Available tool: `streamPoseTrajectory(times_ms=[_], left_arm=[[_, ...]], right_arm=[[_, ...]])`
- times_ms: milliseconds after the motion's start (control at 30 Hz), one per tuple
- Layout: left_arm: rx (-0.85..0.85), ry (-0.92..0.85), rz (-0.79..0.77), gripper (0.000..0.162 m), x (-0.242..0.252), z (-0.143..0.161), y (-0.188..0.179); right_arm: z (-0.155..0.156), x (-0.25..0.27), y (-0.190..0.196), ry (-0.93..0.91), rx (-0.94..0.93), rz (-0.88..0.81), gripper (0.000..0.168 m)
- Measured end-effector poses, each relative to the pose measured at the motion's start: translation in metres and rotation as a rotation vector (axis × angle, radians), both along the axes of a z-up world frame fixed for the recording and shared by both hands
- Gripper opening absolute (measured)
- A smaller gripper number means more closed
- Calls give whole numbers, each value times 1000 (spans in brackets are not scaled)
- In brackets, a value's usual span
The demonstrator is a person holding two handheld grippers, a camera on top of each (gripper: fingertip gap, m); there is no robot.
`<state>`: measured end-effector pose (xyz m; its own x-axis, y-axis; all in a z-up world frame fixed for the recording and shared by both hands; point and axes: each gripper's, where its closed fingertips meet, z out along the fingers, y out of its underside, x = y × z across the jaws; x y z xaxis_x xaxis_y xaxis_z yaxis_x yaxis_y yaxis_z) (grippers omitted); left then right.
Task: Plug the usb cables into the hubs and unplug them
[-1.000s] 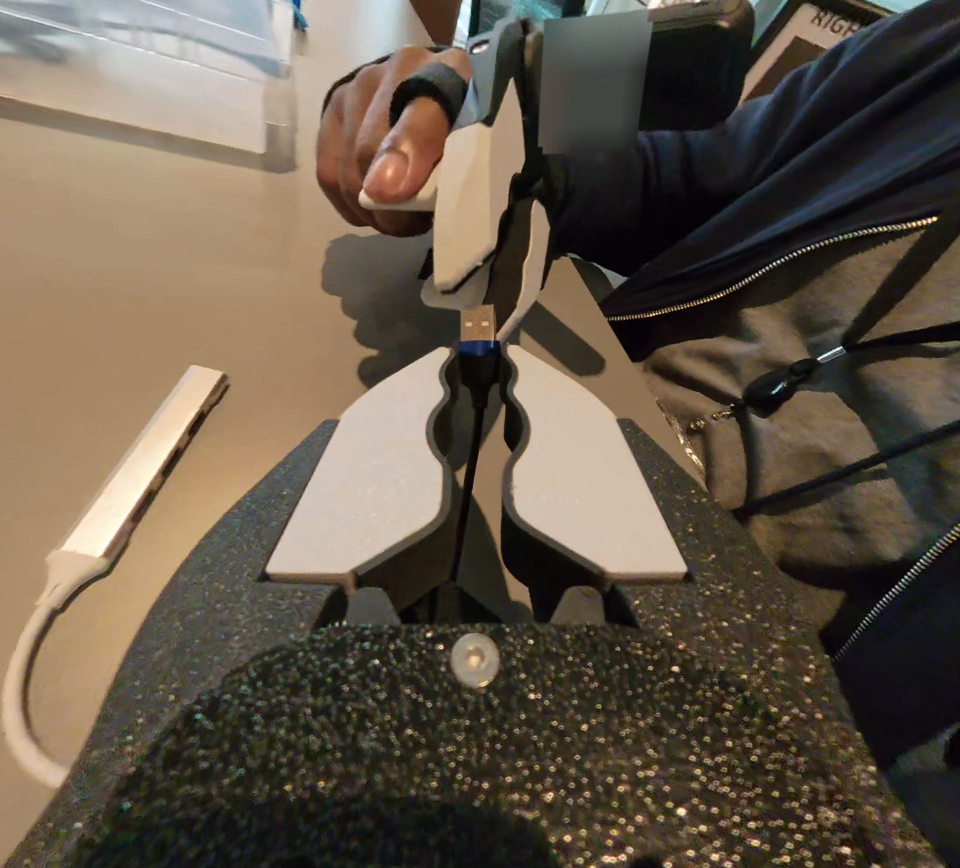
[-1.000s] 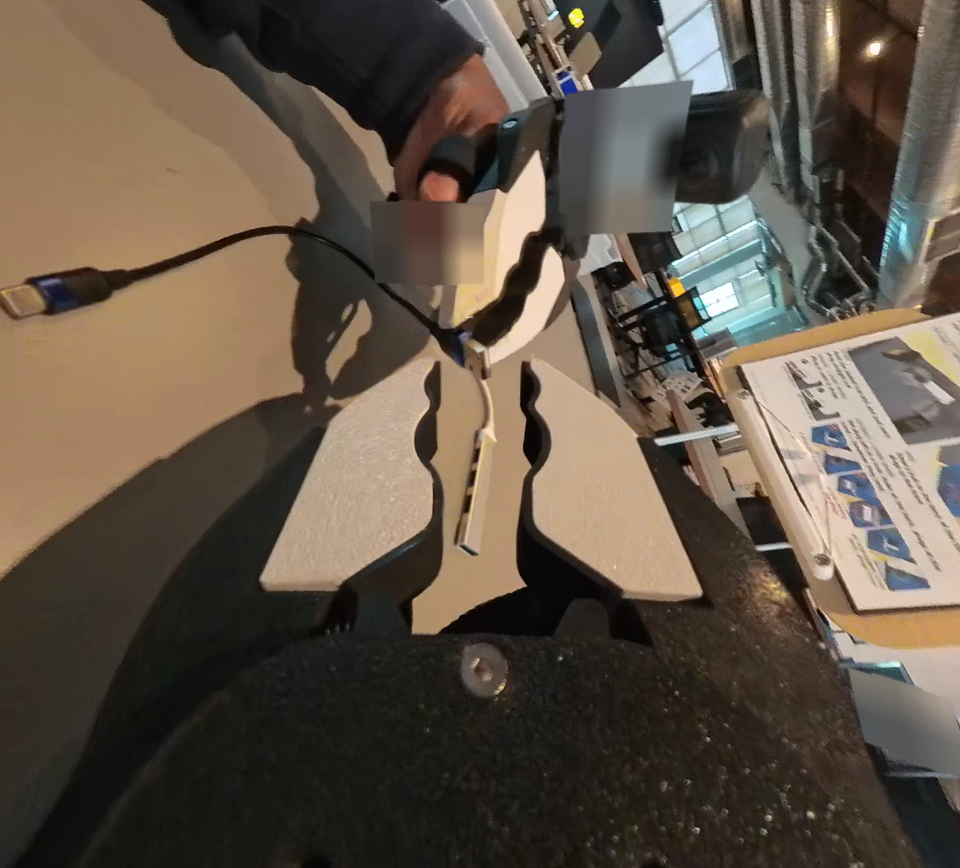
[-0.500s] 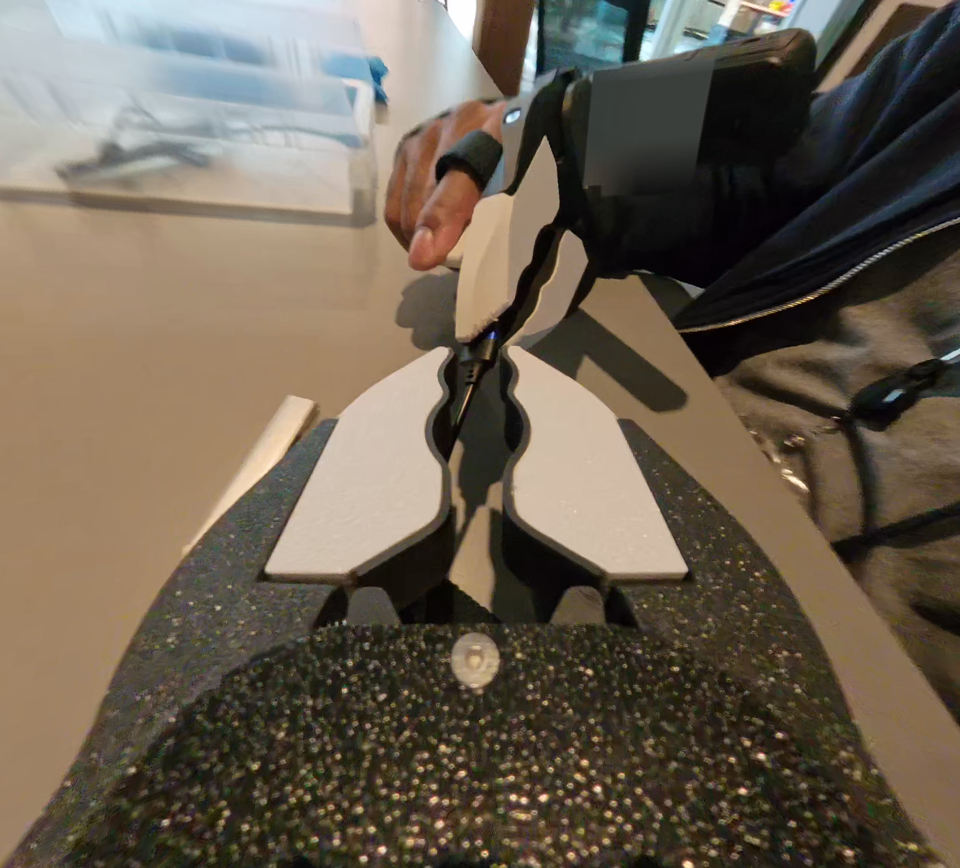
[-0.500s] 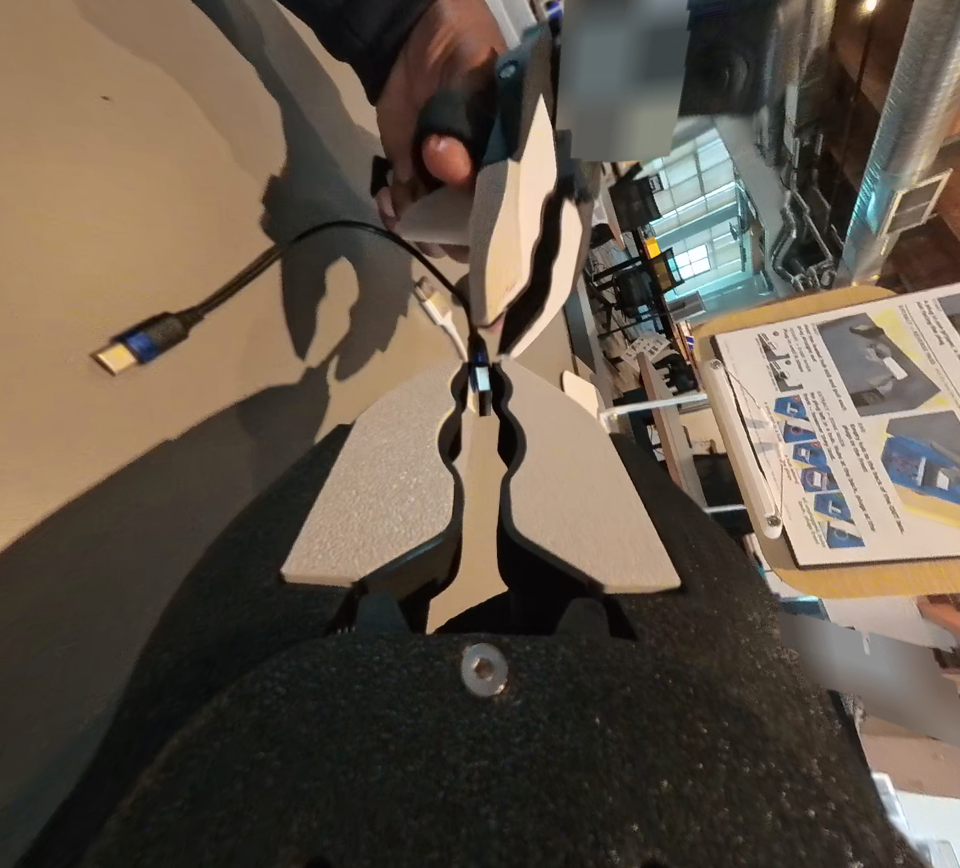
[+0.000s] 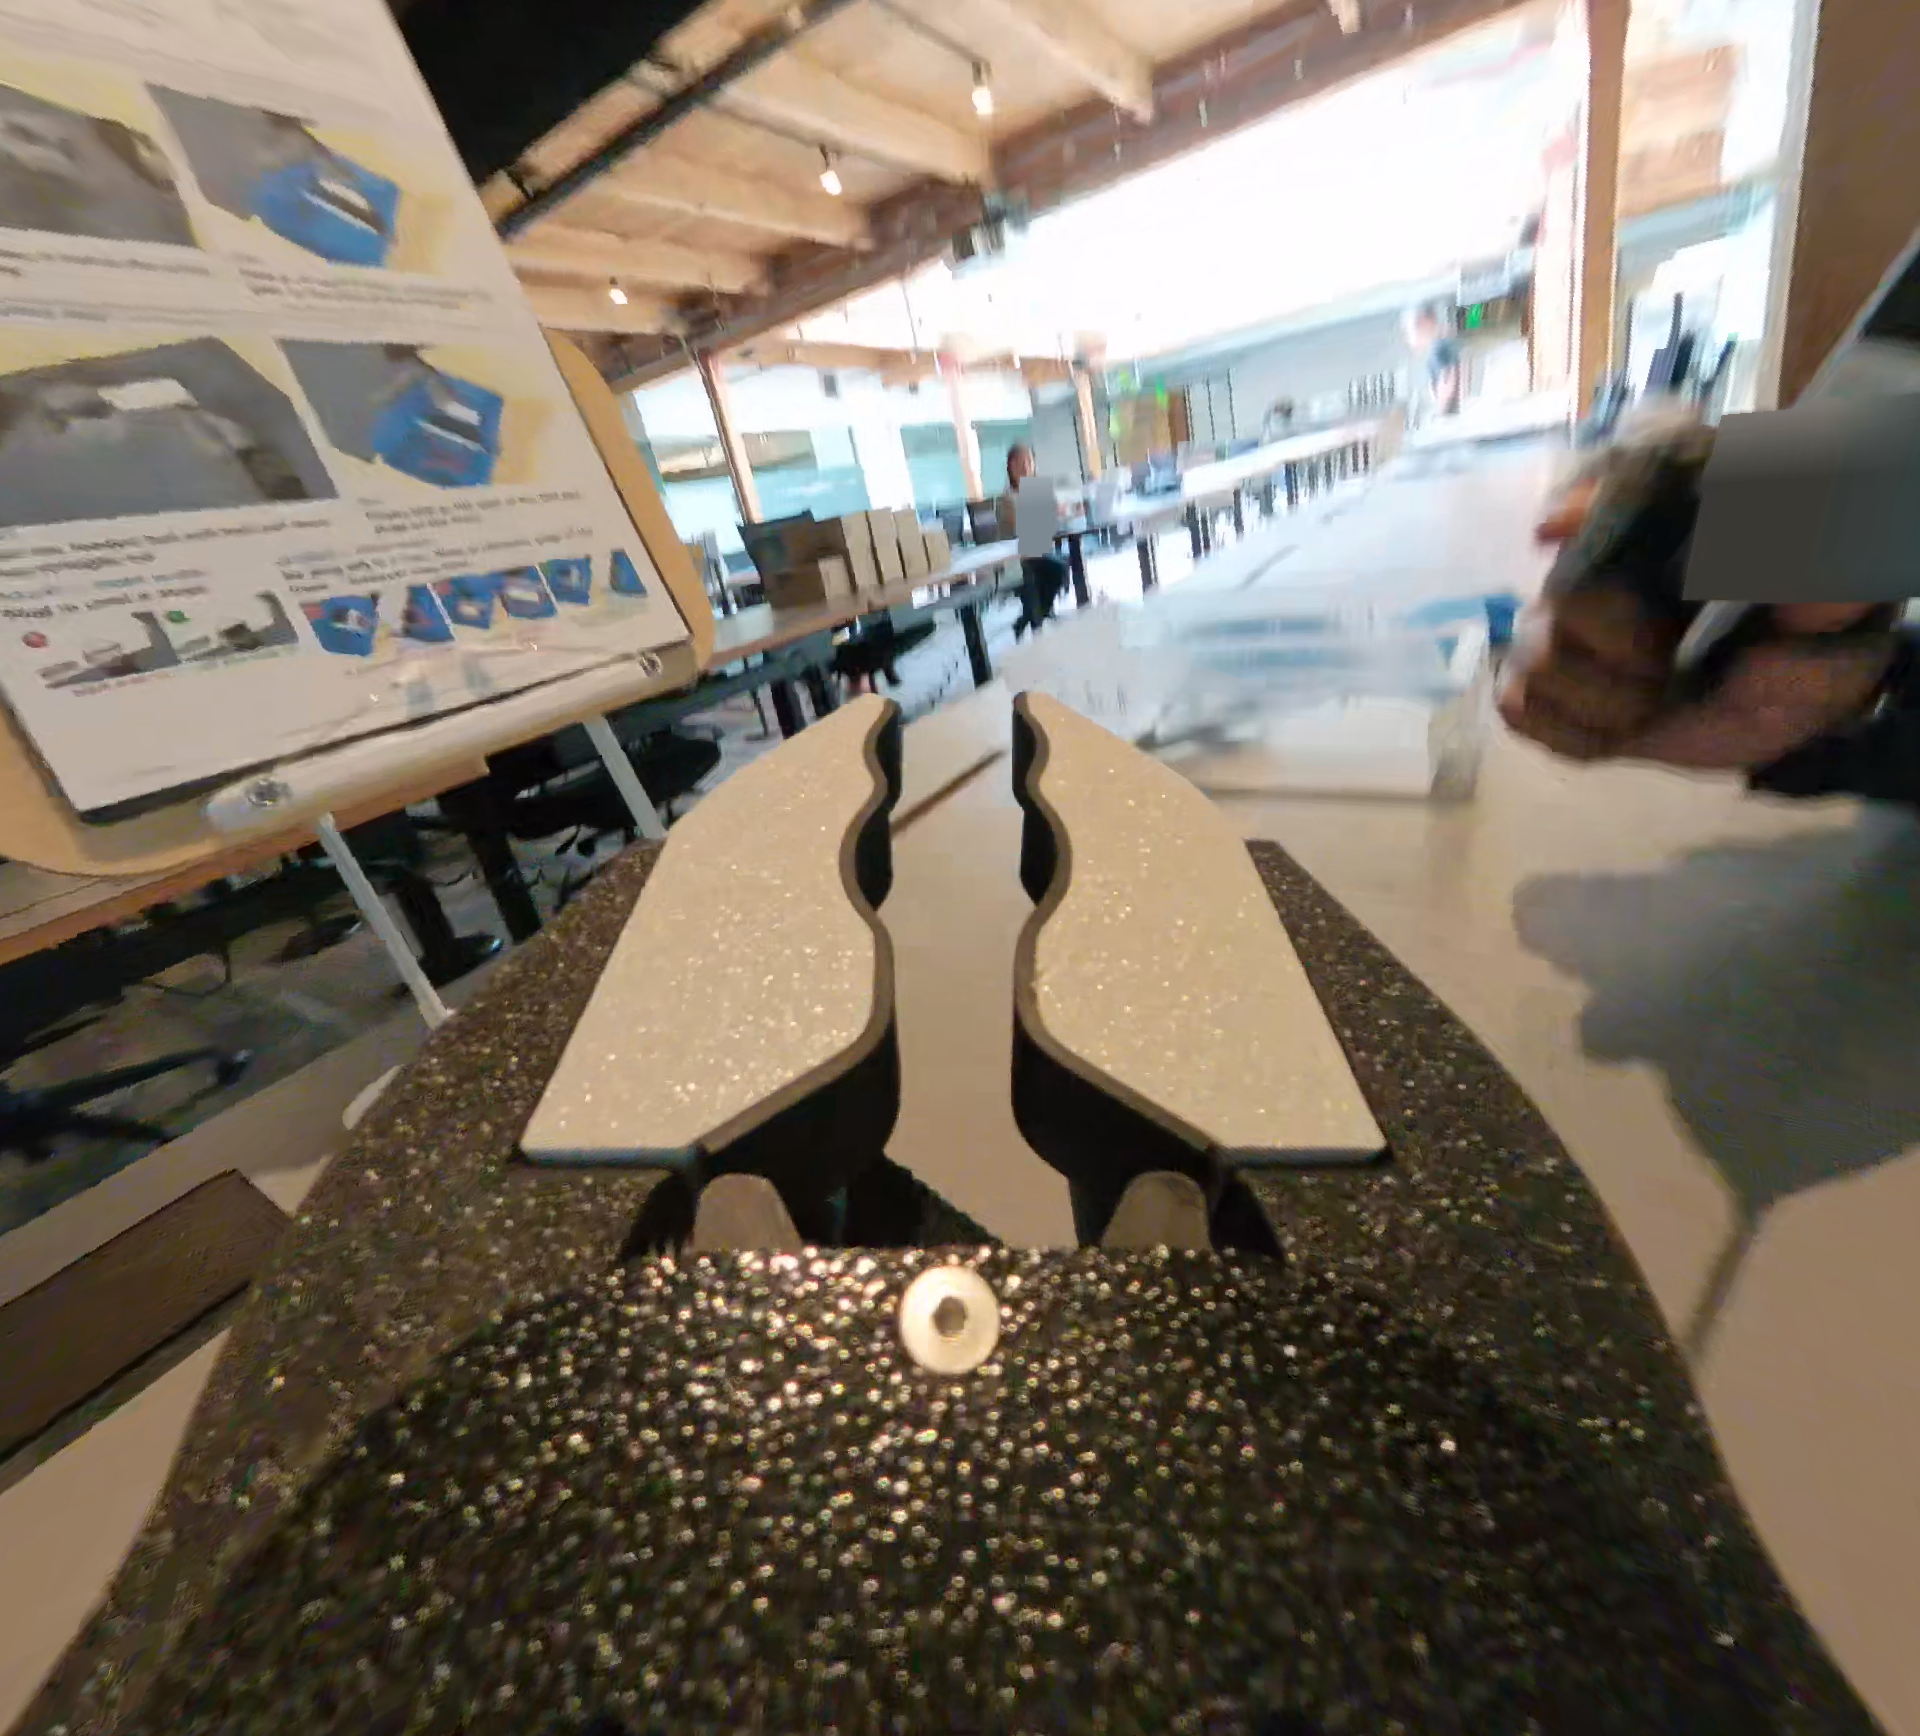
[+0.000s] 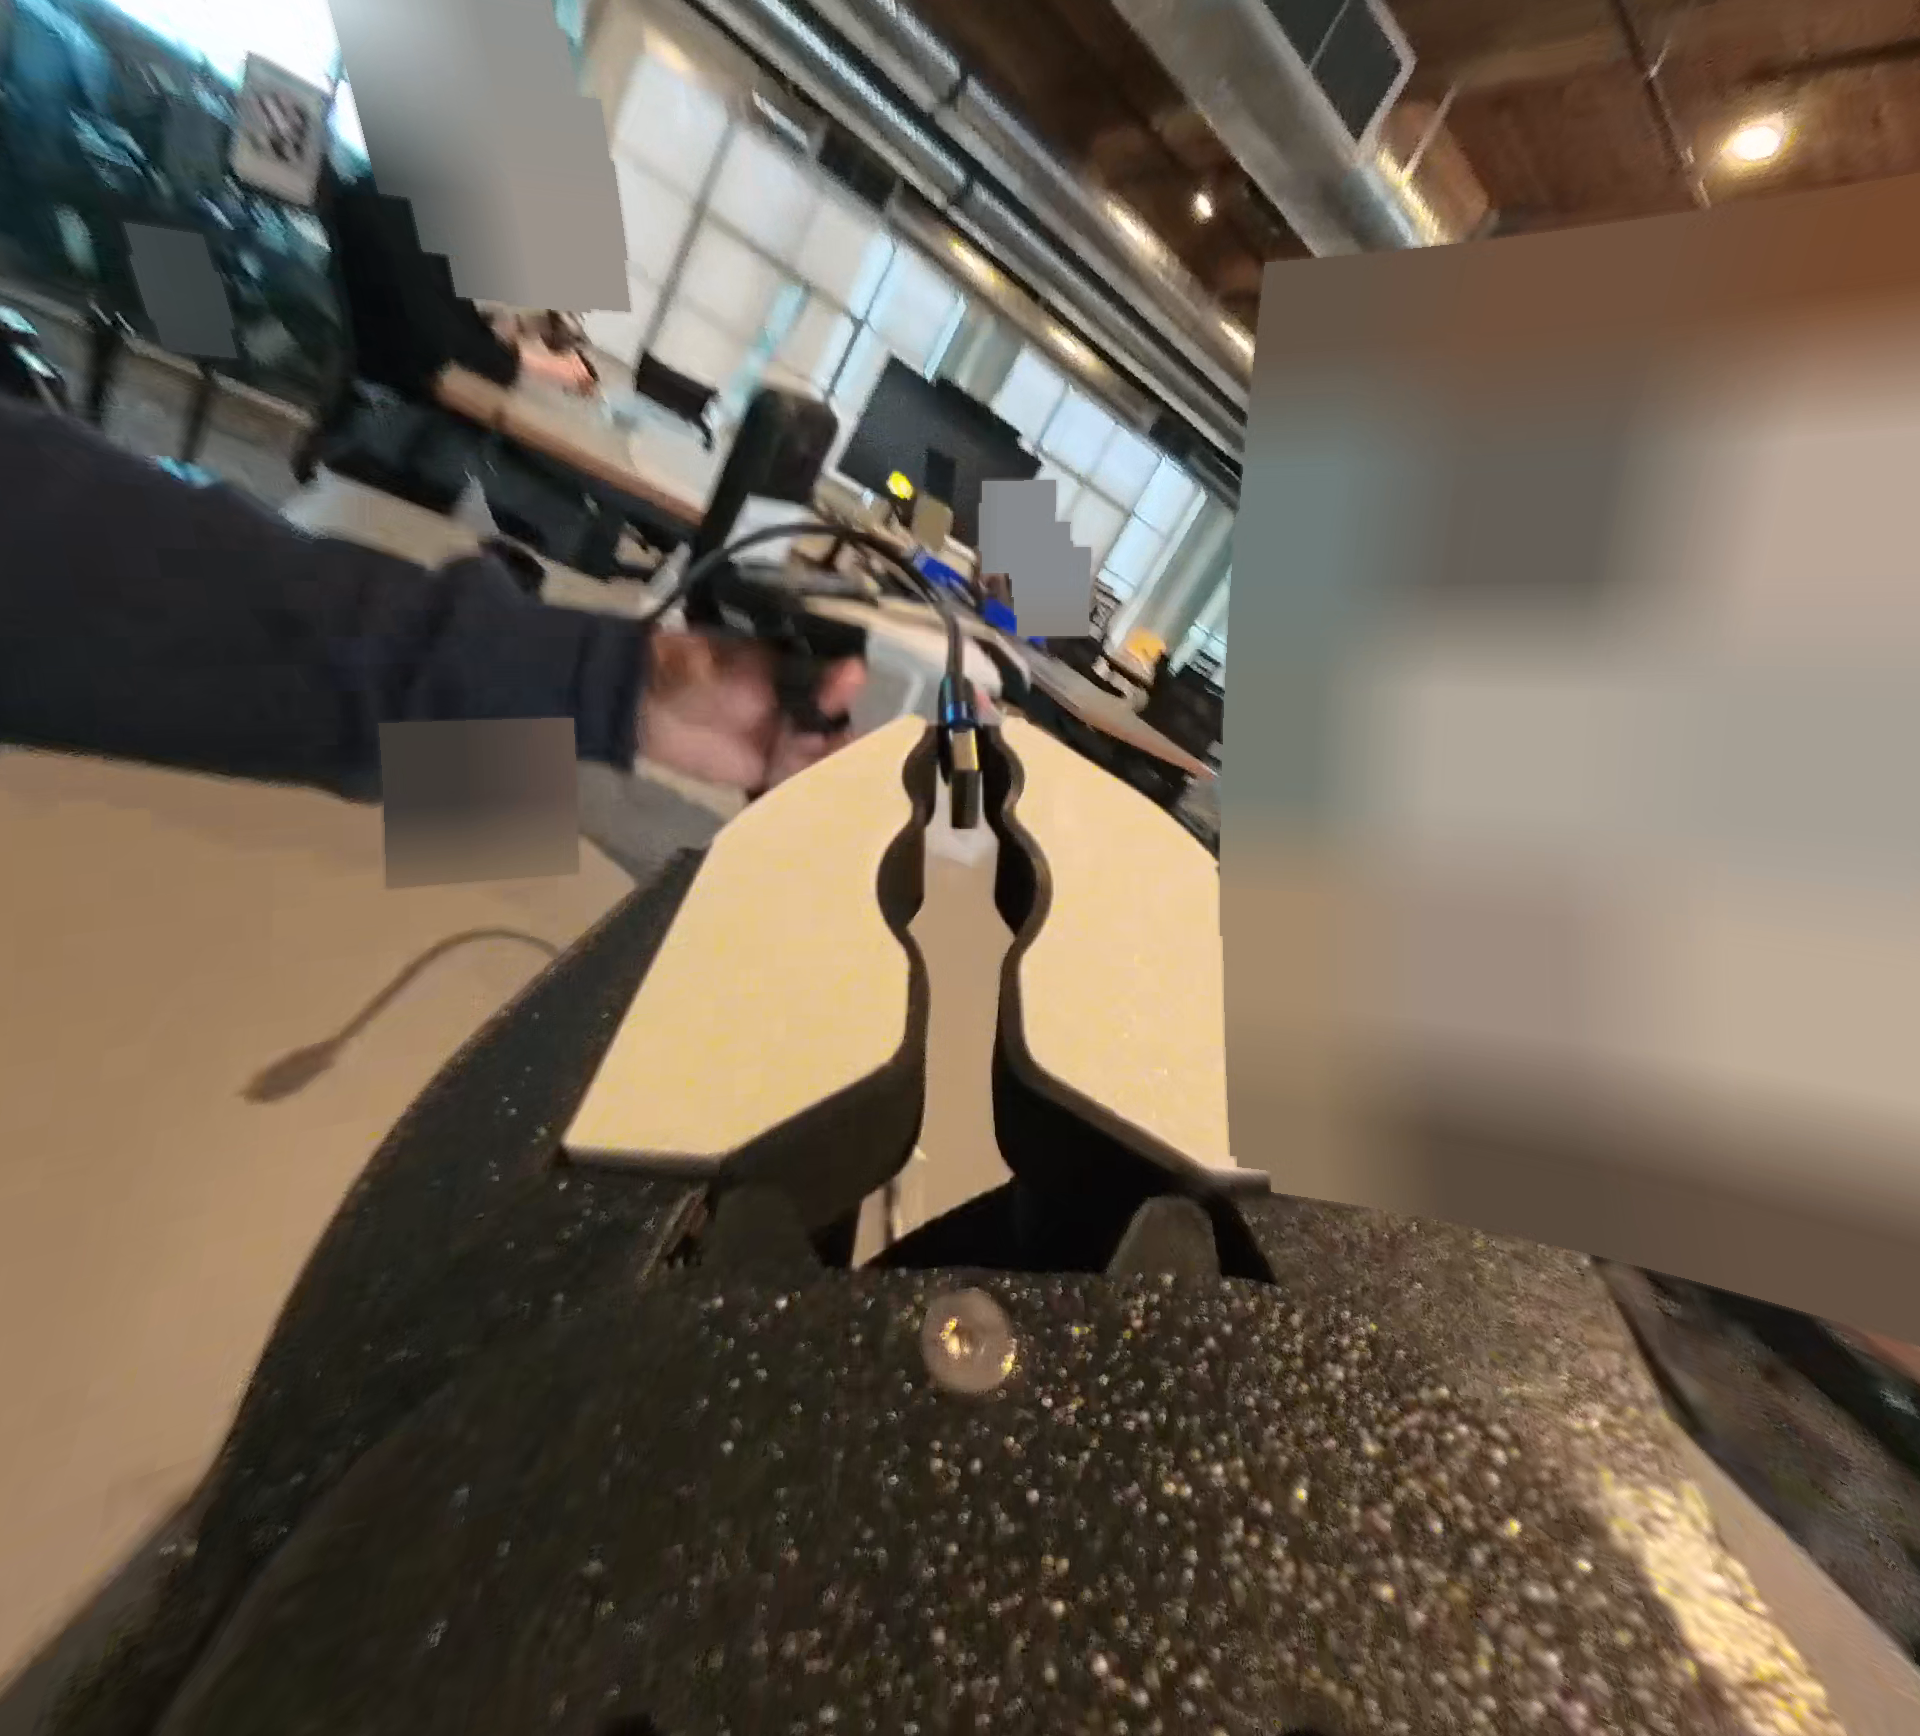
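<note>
One USB plug [image 6: 961, 756] pinched in right gripper [image 6: 961, 730]; left gripper [image 5: 954, 715] empty.

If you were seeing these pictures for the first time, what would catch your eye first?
In the right wrist view, the right gripper pinches a blue-collared USB plug at its fingertips, its black cable arcing back. In the left wrist view, the left gripper is open and empty, and an instruction board stands at upper left.
</note>
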<state>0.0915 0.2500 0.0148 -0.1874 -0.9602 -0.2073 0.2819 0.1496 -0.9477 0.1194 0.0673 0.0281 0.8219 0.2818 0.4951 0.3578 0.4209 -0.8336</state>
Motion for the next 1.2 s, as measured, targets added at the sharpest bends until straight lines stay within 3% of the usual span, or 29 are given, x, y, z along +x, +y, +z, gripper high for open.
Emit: streamPoseTrajectory(times_ms=[67, 200, 333, 633, 900, 1200], left_arm=[[113, 65, -37, 22, 16, -20, -25], [353, 67, -280, 25, 26, -41, -117], [341, -68, -381, 28, 18, -16, -161], [299, -99, -462, 26, 10, -7, -182], [157, -151, -569, 20, 1, 6, -193], [149, -123, -584, 7, 3, 2, -196]], right_arm=[[6, -7, -4, 48, 9, 63, 8], [3, -17, -4, 27, 5, 86, 8], [1, -18, -6, 2, -1, 91, 8], [-11, -25, -3, -27, -73, 134, 8], [-12, -29, -3, 9, -86, 177, 8], [-14, -32, -3, 12, -88, 186, 8]])
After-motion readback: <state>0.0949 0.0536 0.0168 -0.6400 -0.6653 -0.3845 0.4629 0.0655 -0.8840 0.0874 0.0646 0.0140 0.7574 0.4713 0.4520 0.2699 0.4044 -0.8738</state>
